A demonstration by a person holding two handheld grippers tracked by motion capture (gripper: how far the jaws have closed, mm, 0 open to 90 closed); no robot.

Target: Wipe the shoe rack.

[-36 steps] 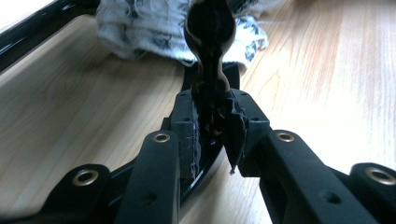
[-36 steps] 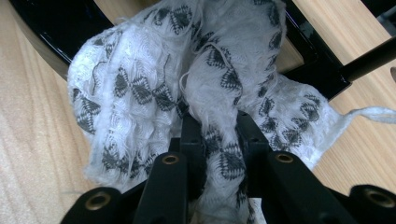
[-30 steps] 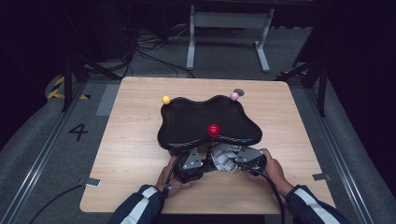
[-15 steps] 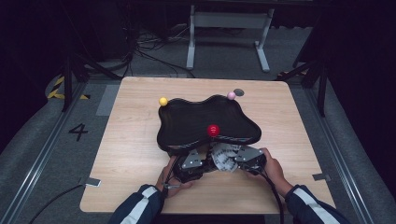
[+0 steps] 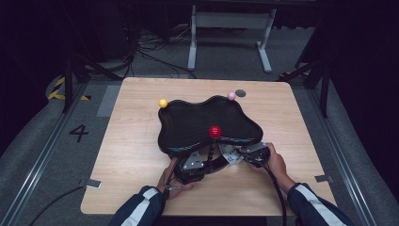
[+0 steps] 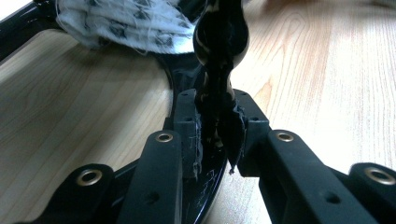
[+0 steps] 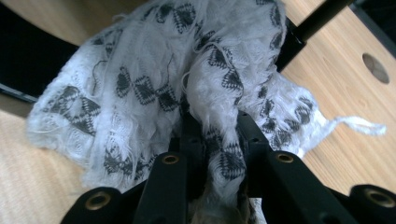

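**Tray held, cloth wiping**

My left gripper (image 6: 217, 135) is clamped on the tray (image 5: 188, 125) rim: stiff, glossy, slippery, so I grip the edge. Right gripper (image 7: 219, 154) pinches the cloth (image 7: 154, 84), soft and limp, bunched just ahead against the rim.

In the right gripper view the white patterned cloth (image 7: 187, 93) covers the pad faces of the right hand-held gripper (image 7: 219, 154) and most of the black tray (image 7: 28, 65) — its upper part runs off the top edge. In the left gripper view the tray rim (image 6: 219, 42) hides the pads' inner faces, and the cloth (image 6: 126, 23) is cut off at the top. In the high view the cloth (image 5: 229, 153) is too small for its pattern to be read.
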